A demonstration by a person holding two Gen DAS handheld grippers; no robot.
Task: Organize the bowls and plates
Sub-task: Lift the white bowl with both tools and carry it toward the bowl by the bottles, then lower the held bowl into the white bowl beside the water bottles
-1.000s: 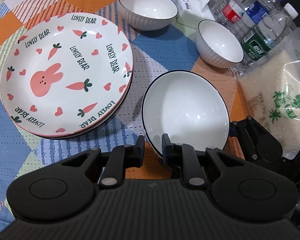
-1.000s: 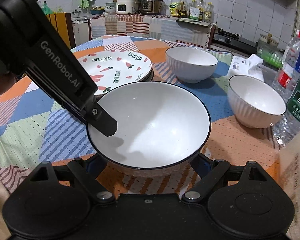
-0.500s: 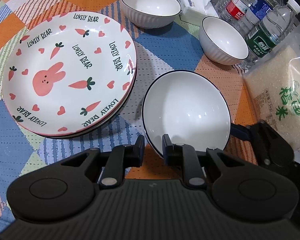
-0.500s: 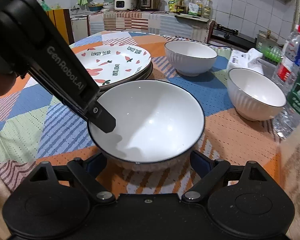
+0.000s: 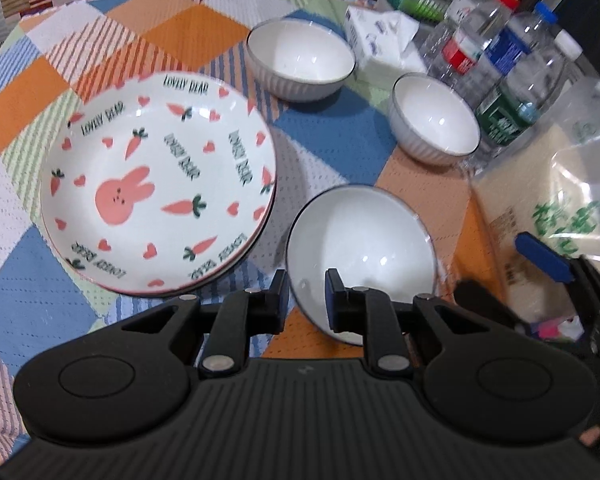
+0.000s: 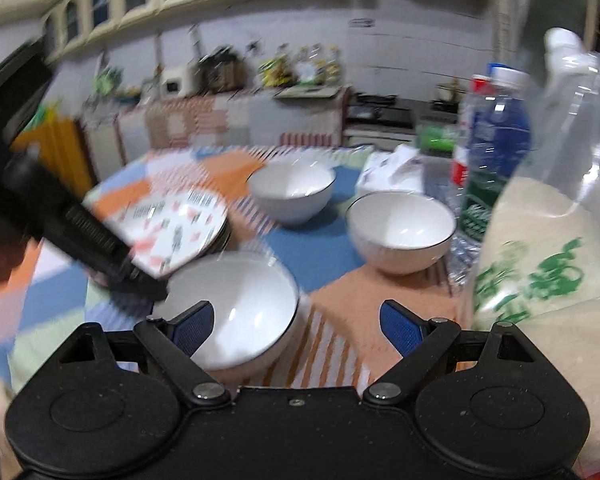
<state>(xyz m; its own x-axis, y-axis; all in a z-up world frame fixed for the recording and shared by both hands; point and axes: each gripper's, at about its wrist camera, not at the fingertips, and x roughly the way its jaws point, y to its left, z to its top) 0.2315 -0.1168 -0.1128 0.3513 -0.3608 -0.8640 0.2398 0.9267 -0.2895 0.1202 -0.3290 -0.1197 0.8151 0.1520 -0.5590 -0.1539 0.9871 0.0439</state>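
Steeply tilted, left tongs (image 5: 307,296) pinch the bowl (image 5: 362,248) rim.

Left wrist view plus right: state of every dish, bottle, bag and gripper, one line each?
left gripper: shut on near bowl's rim
right gripper: open, nothing between pads
near bowl: upright, empty, pinched at rim
far bowl: upright, empty, on cloth
right-hand bowl: upright, empty, beside bottles
bunny plates: stacked, top one empty
water bottles: upright, capped
rice bag: standing, holds rice
tissue pack: open, tissue sticking out
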